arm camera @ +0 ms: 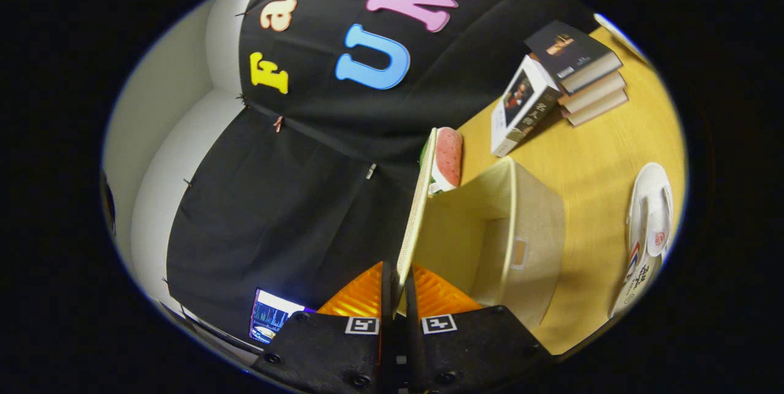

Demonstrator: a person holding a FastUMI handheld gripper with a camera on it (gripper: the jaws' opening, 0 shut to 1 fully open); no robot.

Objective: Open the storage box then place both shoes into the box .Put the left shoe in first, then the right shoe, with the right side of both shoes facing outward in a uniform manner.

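Gripper view, tilted: a yellow wooden table (588, 155) spreads to the right, ahead of the fingers. On it, just beyond the fingers, stands the box (527, 241), beige fabric, open, its hollow inside showing pale and bare. A small label window sits on its outer wall. The lid (418, 210) rises edge-on from between the fingers, a thin beige panel reaching up along the box's left side, lifted off the opening.

Far across the table, a stack of books (582, 72) lies near the booth wall, and one more book (523, 106) leans against the stack's near side. A white shoe (648, 222) lies to the right of the box, well apart from it, on the bare table; red and blue marks show on it, and whether a second shoe lies with it cannot be told. Behind the lid's upper end, touching or nearly so, is a watermelon-slice pillow (447, 158), pink with a green rim.

At the near end, the gripper (397, 296) has its black fingers drawn narrow, both orange-backed pads pressing on the lid's lower edge. Left of the fingers, low by the wall, a small lit screen (269, 317) glows.
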